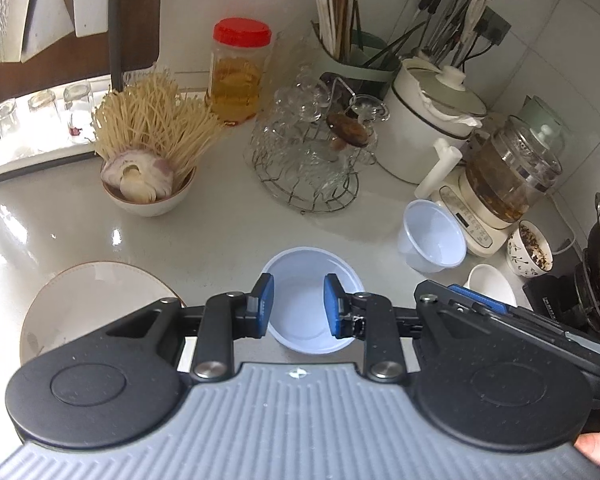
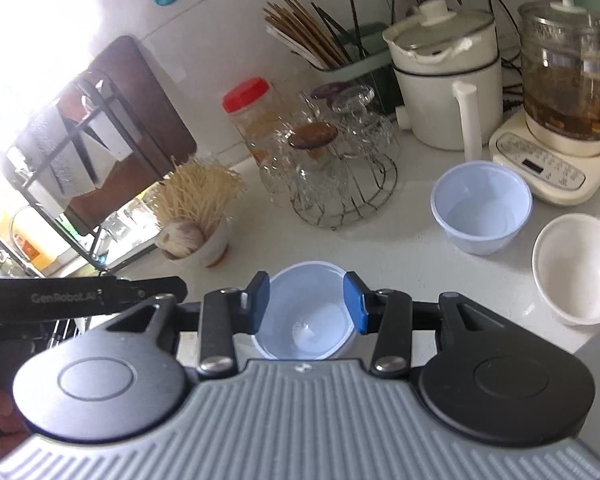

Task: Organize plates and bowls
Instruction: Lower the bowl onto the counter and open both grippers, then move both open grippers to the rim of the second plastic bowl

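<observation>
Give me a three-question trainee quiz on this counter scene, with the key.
1. True or false: the red-lidded jar lies on its side.
2. What fills the bowl left of the wire rack of glasses?
3. The pale blue bowl below the left gripper is: A) full of soup B) empty C) upside down.

Key: 1 false, it stands upright. 2 dry noodles and garlic. 3 B. It also shows between the fingers of the right gripper.
</observation>
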Demonstrator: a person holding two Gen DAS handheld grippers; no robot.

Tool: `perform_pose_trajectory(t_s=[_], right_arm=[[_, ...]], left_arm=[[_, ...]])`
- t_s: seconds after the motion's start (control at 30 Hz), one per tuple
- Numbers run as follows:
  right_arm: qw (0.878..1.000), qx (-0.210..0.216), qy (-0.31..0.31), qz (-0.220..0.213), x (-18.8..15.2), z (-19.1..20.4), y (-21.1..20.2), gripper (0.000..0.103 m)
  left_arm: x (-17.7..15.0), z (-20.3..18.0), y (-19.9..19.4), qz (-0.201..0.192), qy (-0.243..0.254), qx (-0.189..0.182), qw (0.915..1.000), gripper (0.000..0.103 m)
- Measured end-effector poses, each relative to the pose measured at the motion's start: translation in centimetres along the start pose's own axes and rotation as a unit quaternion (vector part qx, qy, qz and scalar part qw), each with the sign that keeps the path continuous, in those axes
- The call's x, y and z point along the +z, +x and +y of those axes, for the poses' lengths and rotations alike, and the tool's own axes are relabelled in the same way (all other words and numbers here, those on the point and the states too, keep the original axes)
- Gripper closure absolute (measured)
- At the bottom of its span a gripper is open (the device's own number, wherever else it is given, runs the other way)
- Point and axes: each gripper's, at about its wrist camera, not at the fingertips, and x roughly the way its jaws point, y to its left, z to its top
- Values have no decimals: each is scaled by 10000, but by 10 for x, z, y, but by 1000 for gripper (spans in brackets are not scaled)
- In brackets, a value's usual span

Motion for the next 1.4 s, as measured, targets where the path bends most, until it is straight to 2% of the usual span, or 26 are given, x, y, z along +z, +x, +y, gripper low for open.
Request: perform_pose_trajectory(t_s=[0.27, 0.5, 0.63, 1.1, 1.23, 1.4], right_arm=[[9997, 8, -17, -230, 5, -3, -36, 58], [9981, -326, -95, -521, -1, 5, -63, 58], [9968, -527, 108, -589, -4, 8, -70, 58], [9845, -1449, 760, -638, -26, 9, -89, 58], [9807, -1604, 932, -611, -30, -1, -88, 58], [9789, -1668, 1066, -513, -24, -17, -78, 58]], left_arm=[[-12, -10, -32, -223, -34, 3, 9997, 72], [-18, -15, -52, -279, 140, -234, 9992, 72], [-16, -15, -56, -244, 318, -435, 9982, 72], [-11, -22, -39, 85, 854, -1114, 9901, 71], [-12, -28, -27, 263, 982, -1198, 9876, 64], [-5, -42, -2, 442, 1078, -1217, 9857, 63]])
